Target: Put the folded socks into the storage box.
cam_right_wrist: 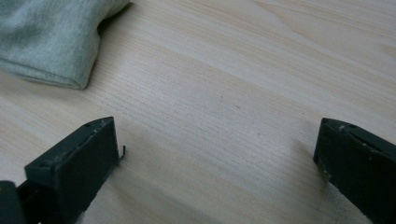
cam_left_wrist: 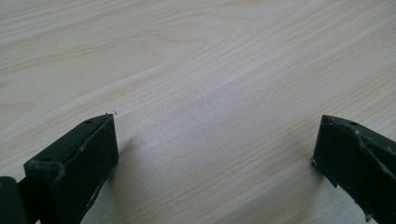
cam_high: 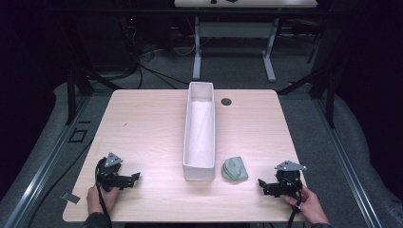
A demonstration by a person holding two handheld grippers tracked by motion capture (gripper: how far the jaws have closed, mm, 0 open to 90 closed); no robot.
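Both of your grippers rest low at the near edge of the wooden table [cam_high: 142, 118], jaws spread wide and holding nothing: the left gripper [cam_high: 134, 177] sits near the left corner facing bare wood, while the right gripper [cam_high: 261, 183] points toward the folded grey-green cloth [cam_high: 235, 169] lying just beside the near right end of the long white bin [cam_high: 199, 172]. Seen along the right gripper's jaws, the cloth [cam_right_wrist: 51, 39] lies ahead and off to the left, well outside the gap between them, so a straight push forward would likely close on wood or catch only a corner of the fabric. Pinch only the top fold (the cloth looks soft and loosely layered) and it may unfurl as it lifts, drape over the bin's wall and hang half in, half out. The cloth also sits so close to the bin that a jaw swung in from the right could knock the near end wall and skid the light container across the smooth tabletop; your left gripper is well apart from it and in no position to steady it. Coming down too steeply risks scraping a jaw tip on the table instead of getting under the fabric's edge.
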